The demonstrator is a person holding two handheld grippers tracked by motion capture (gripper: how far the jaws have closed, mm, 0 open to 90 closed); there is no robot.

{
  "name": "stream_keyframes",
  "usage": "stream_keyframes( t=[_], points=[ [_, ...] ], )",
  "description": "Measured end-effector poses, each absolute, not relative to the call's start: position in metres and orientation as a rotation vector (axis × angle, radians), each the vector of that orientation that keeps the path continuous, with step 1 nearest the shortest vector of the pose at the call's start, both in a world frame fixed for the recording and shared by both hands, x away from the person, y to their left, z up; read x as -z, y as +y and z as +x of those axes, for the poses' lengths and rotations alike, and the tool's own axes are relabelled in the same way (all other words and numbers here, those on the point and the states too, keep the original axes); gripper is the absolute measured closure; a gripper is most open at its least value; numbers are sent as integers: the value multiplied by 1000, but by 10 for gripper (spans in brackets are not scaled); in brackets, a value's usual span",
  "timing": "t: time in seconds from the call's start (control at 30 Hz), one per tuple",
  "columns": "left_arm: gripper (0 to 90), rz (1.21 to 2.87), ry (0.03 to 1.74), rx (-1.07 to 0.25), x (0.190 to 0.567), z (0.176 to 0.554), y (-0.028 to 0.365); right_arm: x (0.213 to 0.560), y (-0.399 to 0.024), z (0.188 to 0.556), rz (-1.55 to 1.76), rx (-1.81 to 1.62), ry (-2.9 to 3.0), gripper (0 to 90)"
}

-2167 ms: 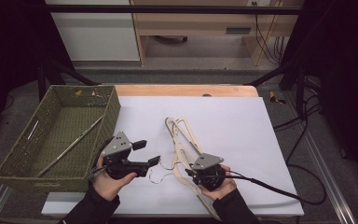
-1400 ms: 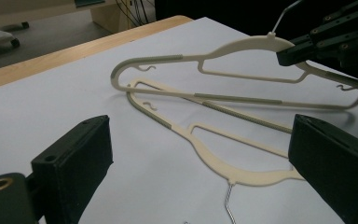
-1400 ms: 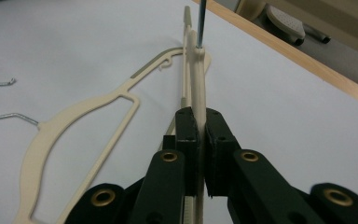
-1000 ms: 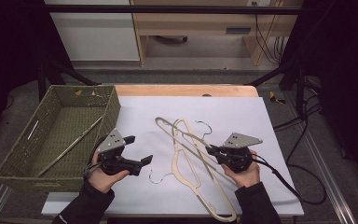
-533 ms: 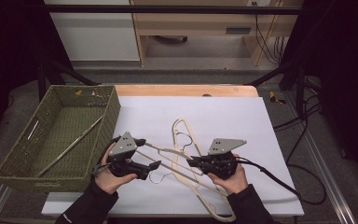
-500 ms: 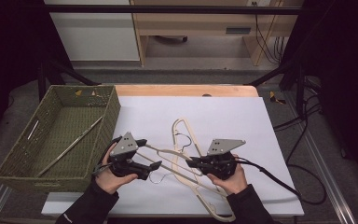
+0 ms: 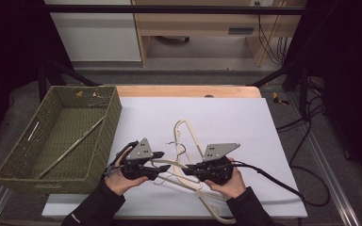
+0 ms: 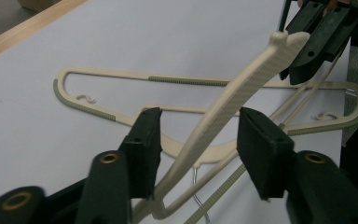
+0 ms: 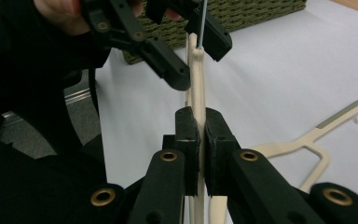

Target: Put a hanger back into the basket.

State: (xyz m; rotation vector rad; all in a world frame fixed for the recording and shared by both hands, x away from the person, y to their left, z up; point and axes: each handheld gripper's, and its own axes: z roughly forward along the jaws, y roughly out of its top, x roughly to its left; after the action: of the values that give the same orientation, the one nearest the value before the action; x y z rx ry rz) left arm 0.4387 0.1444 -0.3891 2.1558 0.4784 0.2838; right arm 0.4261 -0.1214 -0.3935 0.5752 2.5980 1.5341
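While the right gripper (image 9: 196,140) keeps its jaws clenched on the cream hanger (image 8: 242,88), the left gripper (image 8: 196,149) has just been closing its jaws around that hanger's arm — pads not yet touching. This looks like a handover; next the left must finish pinching. The hanger sits raised over the counter (image 7: 226,113) at about six o'clock, above a second hanger (image 7: 188,136), basket (image 7: 9,162) at nine. A second earlier the grippers stood further apart — left jaws wide.

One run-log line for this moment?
right gripper: shut on raised hanger | left gripper: jaws just been closing, astride it, pads apart | second hanger: flat on table
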Motion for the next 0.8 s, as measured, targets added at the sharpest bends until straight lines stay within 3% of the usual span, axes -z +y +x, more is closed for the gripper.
stream_keyframes(
  t=[0.1, 0.47, 0.67, 0.8],
  points=[
    [617, 2175, 467, -272, 389, 438, 145, 394, -120, 426, 568, -1532, 2608, 864],
    [722, 2235, 463, -291, 387, 432, 142, 395, -120, 427, 583, -1493, 2577, 809],
    [775, 2229, 467, -256, 384, 428, 140, 395, -121, 427, 597, -1454, 2507, 727],
    [815, 2223, 466, -212, 385, 426, 138, 396, -120, 428, 625, -1440, 2461, 613]
  ],
)
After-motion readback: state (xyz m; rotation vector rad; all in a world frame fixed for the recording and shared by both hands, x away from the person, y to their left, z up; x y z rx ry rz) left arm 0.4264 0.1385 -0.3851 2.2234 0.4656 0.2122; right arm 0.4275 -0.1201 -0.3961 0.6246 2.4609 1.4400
